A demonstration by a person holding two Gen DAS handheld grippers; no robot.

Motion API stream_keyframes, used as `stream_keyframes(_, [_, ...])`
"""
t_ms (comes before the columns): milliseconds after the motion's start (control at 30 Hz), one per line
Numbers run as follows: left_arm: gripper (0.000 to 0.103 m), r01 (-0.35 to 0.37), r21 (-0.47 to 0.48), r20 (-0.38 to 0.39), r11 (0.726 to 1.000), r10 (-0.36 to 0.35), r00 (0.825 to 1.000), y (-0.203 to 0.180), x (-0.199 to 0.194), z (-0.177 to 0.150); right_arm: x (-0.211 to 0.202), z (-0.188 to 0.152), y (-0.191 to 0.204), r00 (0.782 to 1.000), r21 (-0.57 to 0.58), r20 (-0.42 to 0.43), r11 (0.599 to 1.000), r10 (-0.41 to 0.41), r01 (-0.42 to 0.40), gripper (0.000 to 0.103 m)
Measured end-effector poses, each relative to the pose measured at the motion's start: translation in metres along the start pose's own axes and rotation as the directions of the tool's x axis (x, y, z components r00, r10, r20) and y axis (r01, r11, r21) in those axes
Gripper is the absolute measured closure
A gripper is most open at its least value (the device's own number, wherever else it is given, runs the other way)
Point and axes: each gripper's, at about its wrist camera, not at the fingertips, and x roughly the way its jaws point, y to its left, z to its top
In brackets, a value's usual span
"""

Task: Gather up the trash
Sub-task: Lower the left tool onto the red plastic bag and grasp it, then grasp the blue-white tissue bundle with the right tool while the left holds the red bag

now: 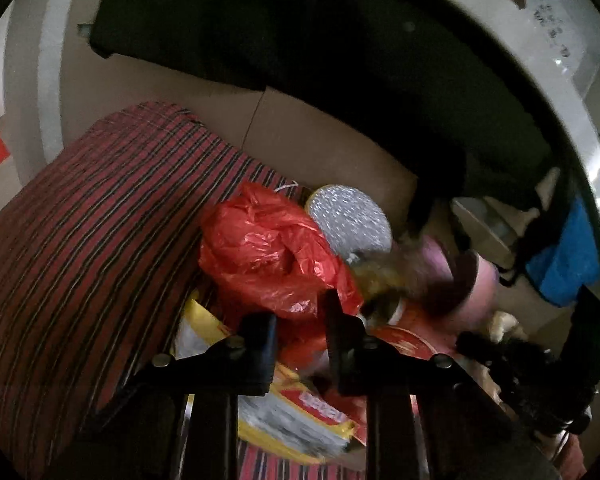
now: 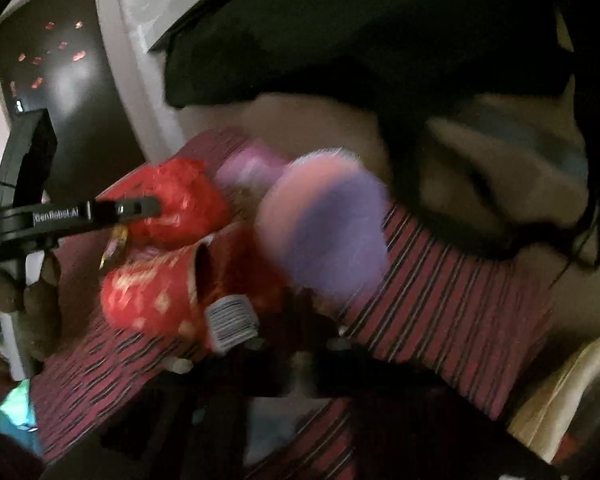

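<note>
Trash is piled on a red-and-black striped cushion [image 1: 84, 216]: a crumpled red plastic bag [image 1: 268, 248], a yellow printed wrapper [image 1: 300, 412] under it, a red paper cup with gold print [image 2: 152, 292] on its side, and a round silver-foil disc [image 1: 348, 220] just behind the bag.

The left claw [image 1: 300, 320] sits right at the bag's near edge, jaws apart with nothing pinched between them; a fold of red plastic lies in the gap. The right claw [image 2: 300, 344] is badly blurred and dark, so it's not possible to tell whether it's clenched or released. A pink-and-purple round blur [image 2: 320, 232] sits in front of it, too smeared to identify.

The step in hand looks like grabbing the red bag with the left claw. Doing it well probably means pushing a little deeper so the jaws bite a thick bunch of film rather than one thin flap, which could slip or tear. Lifting slowly should keep the wrapper and cup from dragging along.
</note>
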Motion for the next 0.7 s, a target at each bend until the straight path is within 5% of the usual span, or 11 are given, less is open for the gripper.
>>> stream_keyframes(300, [0.083, -0.012, 0.096, 0.066, 0.995, 0.006, 0.998, -0.013, -0.079, -0.056, -0.029, -0.037, 0.045, 0.990, -0.012, -0.041, 0.991, 0.133, -0.134, 0.097])
stream_keyframes(400, [0.083, -0.012, 0.119, 0.091, 0.993, 0.001, 0.996, -0.014, -0.100, -0.070, -0.043, -0.049, 0.053, 0.993, -0.024, -0.013, 0.992, 0.121, -0.121, 0.097])
stream_keyframes(433, [0.083, -0.011, 0.119, 0.097, 0.993, 0.000, 0.995, -0.014, -0.104, -0.072, -0.048, -0.051, 0.052, 0.995, -0.023, 0.008, 0.995, 0.101, -0.101, 0.092])
stream_keyframes(533, [0.083, -0.021, 0.135, 0.131, 0.991, 0.003, 0.991, -0.015, -0.116, -0.079, -0.056, -0.053, 0.043, 0.996, 0.005, 0.082, 1.000, 0.017, -0.018, 0.034])
stream_keyframes(600, [0.083, -0.036, 0.153, 0.156, 0.988, 0.012, 0.988, -0.018, -0.122, -0.084, -0.055, -0.052, 0.030, 0.991, 0.066, 0.128, 0.998, -0.031, 0.023, 0.032])
stream_keyframes(700, [0.083, -0.019, 0.151, 0.159, 0.988, -0.005, 0.987, -0.018, -0.127, -0.084, -0.032, -0.044, 0.013, 0.995, 0.136, 0.086, 0.990, -0.054, 0.042, 0.032])
